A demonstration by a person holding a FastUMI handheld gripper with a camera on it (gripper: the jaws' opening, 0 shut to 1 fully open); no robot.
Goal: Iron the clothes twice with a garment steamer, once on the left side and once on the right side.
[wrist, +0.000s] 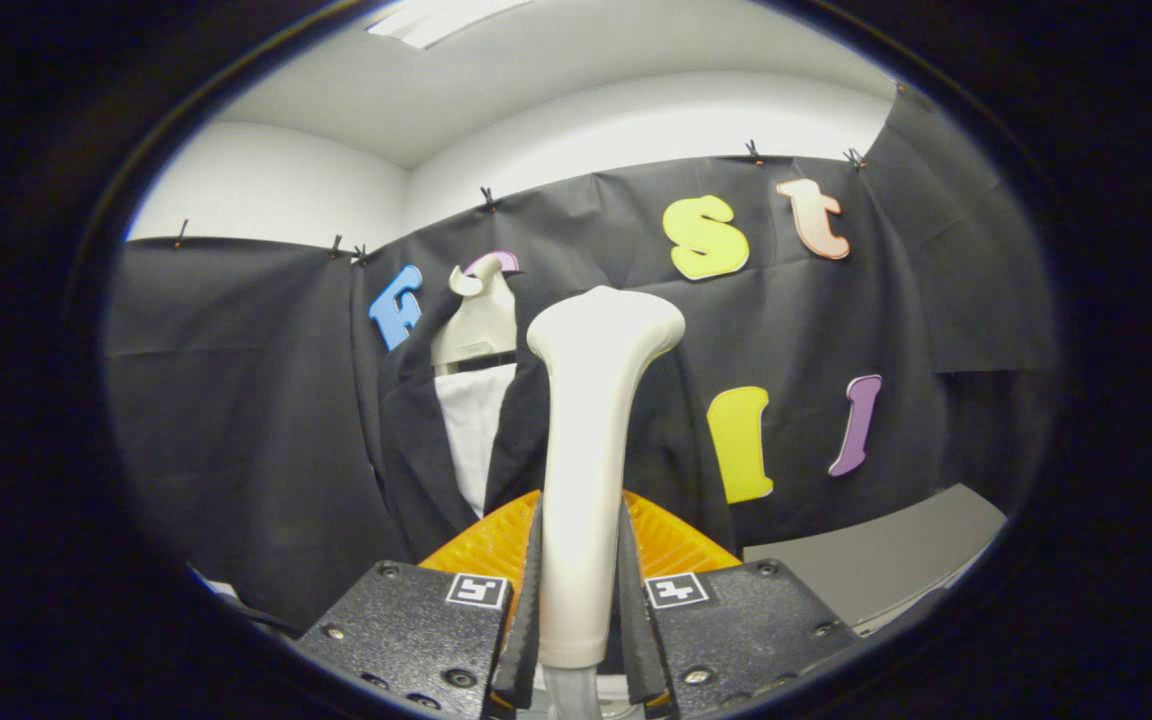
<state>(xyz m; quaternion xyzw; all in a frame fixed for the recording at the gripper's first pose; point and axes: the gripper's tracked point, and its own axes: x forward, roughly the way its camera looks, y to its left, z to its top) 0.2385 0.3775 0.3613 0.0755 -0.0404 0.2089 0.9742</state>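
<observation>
Two fingers (526, 600) of the tongs (581, 600) press on the handle of the garment steamer (591, 440), one on each side, so the tongs are clamped narrow on it. The steamer stands upright between the fingers, its flared head at the top, level with the collar of the clothes beyond. A hose leaves the handle's lower end (seen only as a short stub). The clothes, a dark jacket (416, 440) over a white shirt (471, 430), hang on a pale hanger (476, 320) against the booth's wall, just beyond the steamer and slightly to its left. A grey worktop (886, 555) lies lower right.
</observation>
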